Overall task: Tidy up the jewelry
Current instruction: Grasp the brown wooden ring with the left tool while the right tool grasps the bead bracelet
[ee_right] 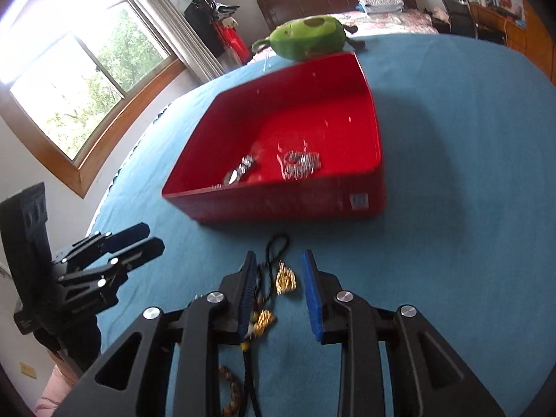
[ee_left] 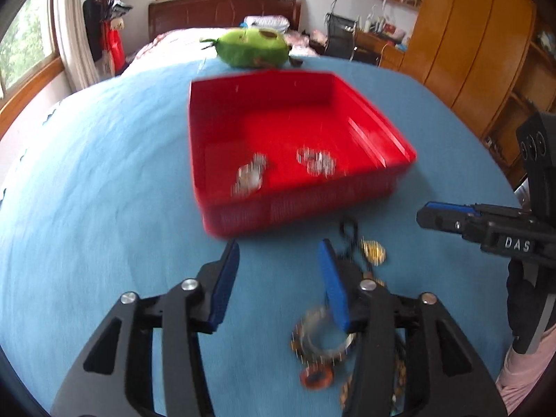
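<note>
A red tray (ee_left: 382,132) (ee_right: 377,132) sits on the blue cloth and holds a silver watch (ee_left: 252,173) (ee_right: 239,172) and a silver bracelet (ee_left: 318,161) (ee_right: 300,163). Before it lies a black cord necklace with gold pendants (ee_left: 373,252) (ee_right: 285,279), a silver beaded bangle (ee_left: 321,338) and an orange ring (ee_left: 316,378). My left gripper (ee_left: 279,278) is open and empty, just short of the tray, the jewelry by its right finger. My right gripper (ee_right: 278,288) is open, its fingers on either side of the gold pendants. It also shows in the left wrist view (ee_left: 448,217).
A green plush toy (ee_left: 252,47) (ee_right: 311,36) lies behind the tray. The blue cloth (ee_left: 104,173) (ee_right: 469,173) covers the table. A bed, windows and wooden wardrobes stand beyond. A brown bead string (ee_right: 231,387) lies near my right gripper's base.
</note>
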